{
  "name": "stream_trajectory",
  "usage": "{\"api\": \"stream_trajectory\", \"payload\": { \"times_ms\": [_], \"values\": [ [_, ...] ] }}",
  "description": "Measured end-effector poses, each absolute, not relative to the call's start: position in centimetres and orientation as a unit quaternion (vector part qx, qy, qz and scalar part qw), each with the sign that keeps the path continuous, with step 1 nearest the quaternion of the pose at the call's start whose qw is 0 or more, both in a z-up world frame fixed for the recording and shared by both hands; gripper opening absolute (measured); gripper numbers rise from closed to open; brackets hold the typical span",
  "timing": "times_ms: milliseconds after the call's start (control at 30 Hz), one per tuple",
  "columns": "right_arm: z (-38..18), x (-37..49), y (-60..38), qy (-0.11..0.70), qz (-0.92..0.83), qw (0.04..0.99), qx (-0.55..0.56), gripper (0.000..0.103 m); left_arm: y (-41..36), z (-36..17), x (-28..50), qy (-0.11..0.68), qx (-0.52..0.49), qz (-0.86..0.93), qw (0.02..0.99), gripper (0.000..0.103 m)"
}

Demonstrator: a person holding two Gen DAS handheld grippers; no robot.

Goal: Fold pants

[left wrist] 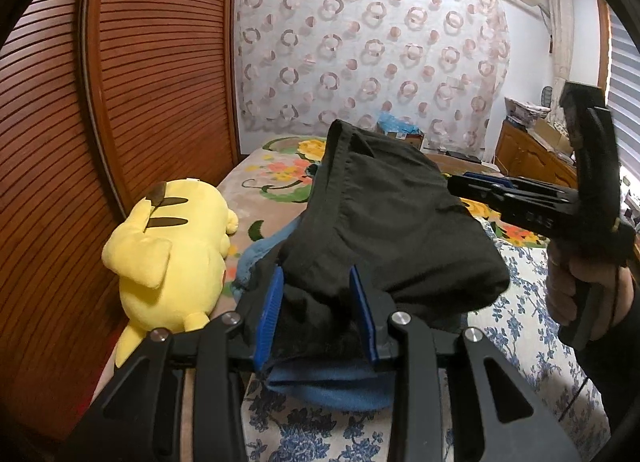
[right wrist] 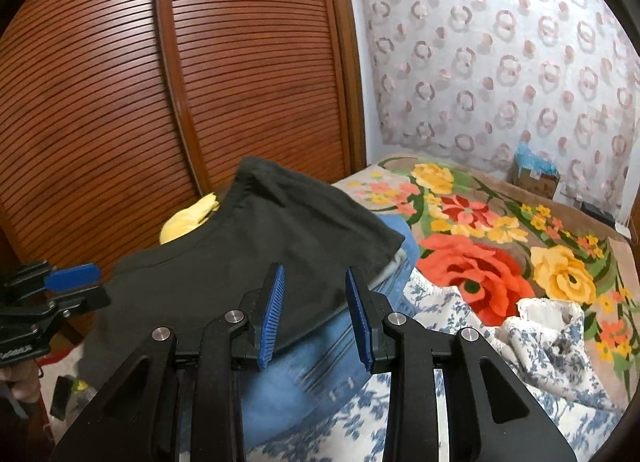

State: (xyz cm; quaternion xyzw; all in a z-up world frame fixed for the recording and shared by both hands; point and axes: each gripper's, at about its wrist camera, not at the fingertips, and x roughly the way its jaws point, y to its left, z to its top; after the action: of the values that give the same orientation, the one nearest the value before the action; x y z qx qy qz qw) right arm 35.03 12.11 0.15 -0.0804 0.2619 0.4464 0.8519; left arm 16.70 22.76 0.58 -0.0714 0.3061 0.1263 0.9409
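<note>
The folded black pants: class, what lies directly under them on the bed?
Under the black pants shows blue denim, lying on the blue-flowered sheet. A yellow plush toy lies beside the pile. How far the denim reaches under the pants is covered.

Pants (left wrist: 384, 222) atop jeans (right wrist: 320, 374), on bed (right wrist: 500, 262)

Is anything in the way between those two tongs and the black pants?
Nothing visible. The left tongs already have a fold of the black pants between their blue pads. The right tongs hover at the pants' edge, over blue jeans lying underneath, not in between.
</note>
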Motion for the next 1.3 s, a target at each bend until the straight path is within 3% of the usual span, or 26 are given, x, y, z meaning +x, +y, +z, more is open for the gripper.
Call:
{"api": "stream_trajectory", "payload": {
  "times_ms": [900, 1300],
  "values": [
    [2.4, 25.1, 3.4, 0.236, 0.405, 0.882, -0.056, 0.032, 17.0, 3.8, 12.4, 0.264, -0.054, 0.081, 0.96, 0.035],
    [2.3, 21.9, 0.2, 0.236, 0.356, 0.903, -0.044, 0.043, 13.8, 3.8, 10.8, 0.266, -0.038, 0.055, 0.962, 0.036]
  ]
}}
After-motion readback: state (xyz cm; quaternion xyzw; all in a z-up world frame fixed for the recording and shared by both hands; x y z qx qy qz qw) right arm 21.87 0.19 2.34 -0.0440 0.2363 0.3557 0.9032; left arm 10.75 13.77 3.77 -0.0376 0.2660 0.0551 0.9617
